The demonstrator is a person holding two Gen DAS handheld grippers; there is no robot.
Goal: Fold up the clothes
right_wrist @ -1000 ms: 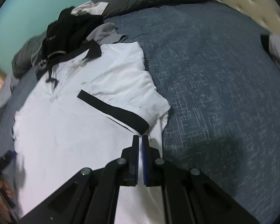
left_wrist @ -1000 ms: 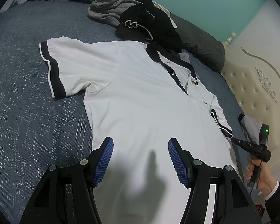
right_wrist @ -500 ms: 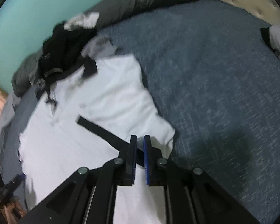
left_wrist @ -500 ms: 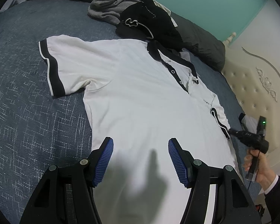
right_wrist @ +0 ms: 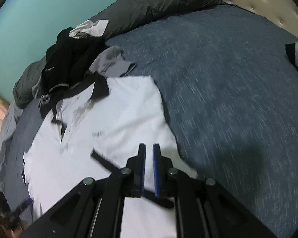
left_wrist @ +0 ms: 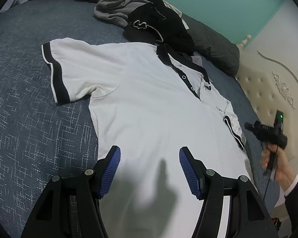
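1. Spread face up on the blue-grey woven bedspread (left_wrist: 29, 119), your white polo shirt with black collar and cuffs (left_wrist: 149, 109) has its right sleeve already folded in over the chest.
2. Beware the pile of black and grey garments (left_wrist: 149, 19) touching the collar; it could drag along when you fold the shirt upward.
3. Your left gripper (left_wrist: 150, 168) hovers over the hem, jaws wide with nothing between them.
4. Your right gripper (right_wrist: 148, 170) has just parted its jaws to a narrow slit, apparently empty; the loose sleeve may slip back out.
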